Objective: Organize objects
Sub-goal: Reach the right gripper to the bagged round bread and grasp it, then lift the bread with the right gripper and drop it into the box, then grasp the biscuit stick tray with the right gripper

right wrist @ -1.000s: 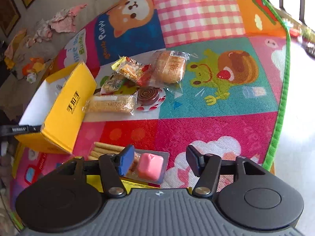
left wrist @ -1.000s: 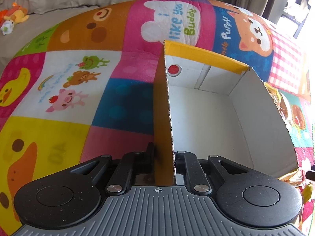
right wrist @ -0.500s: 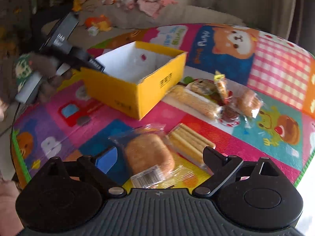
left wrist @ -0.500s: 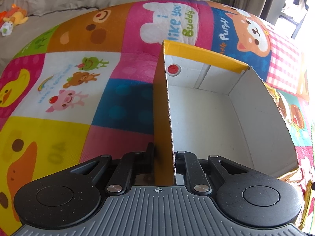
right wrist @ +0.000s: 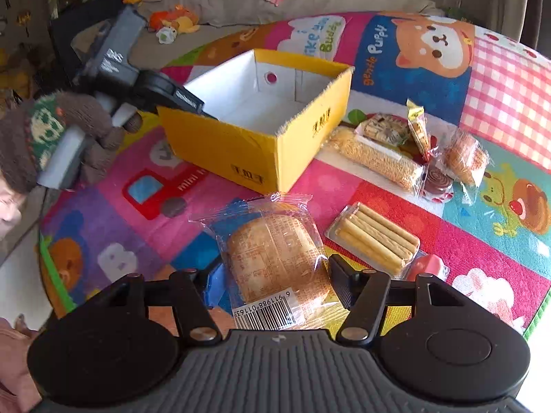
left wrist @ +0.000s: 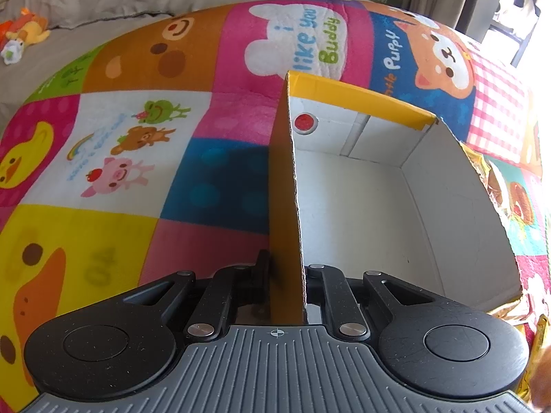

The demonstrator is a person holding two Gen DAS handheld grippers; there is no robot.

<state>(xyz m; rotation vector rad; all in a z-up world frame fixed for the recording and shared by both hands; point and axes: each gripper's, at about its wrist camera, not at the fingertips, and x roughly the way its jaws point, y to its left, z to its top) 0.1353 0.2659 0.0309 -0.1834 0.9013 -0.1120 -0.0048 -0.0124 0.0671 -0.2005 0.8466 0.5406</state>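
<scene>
Two grippers at work on a bright play mat, one on a yellow box, one around a wrapped bun.

At far left a gloved hand carries the left gripper, its jaws clamped tight on the near wall of the open yellow box, which stands on the mat with nothing inside. Right of the box, the right gripper has just been closing its jaws around the bun in clear wrap, and both pads now touch the packet's sides. Further right lie a tray of biscuit sticks, a long cracker packet and more small snack packs.
</scene>
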